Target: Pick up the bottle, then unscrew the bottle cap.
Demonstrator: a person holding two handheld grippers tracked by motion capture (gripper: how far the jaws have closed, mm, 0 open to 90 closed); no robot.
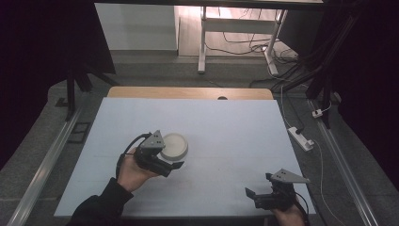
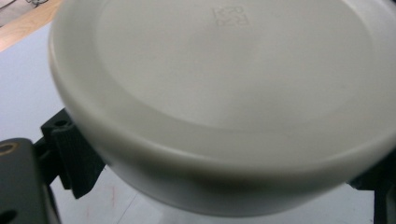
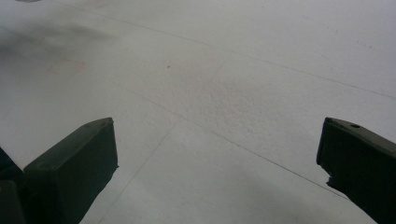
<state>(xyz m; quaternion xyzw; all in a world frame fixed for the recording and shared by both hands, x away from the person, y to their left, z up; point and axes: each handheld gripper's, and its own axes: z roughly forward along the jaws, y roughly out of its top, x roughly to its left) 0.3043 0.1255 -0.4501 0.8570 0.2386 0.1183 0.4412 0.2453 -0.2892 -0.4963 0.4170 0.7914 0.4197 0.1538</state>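
Grip comes first at this stage: your left gripper [image 1: 170, 159] has its jaws spread wide on either side of the white round container [image 1: 174, 145], which sits on the pale table [image 1: 235, 132] a little left of centre. In the left gripper view the container [image 2: 224, 102] lies between the jaws, one dark fingertip [image 2: 70, 154] just beside its lower left wall and the other at the right edge. You look set to close on it, so keep the gripper level and centre the round body between the two pads before squeezing. A smooth curved wall can slip out sideways if one pad touches first, so close slowly and take hold low on the wall rather than at the rounded rim.

Your right gripper [image 1: 261, 190] rests near the table's near right corner, well apart from the container, its jaws held wide apart over bare table in the right gripper view [image 3: 219, 158]. Leave it there unless the container starts to slide.

Contact is hard to judge: you cannot tell whether either pad already touches the wall. The container's far side is cut off, the embossed mark [image 2: 229, 16] on its top is too faint to read, and whether it is a lid or a closed tub stays unclear.
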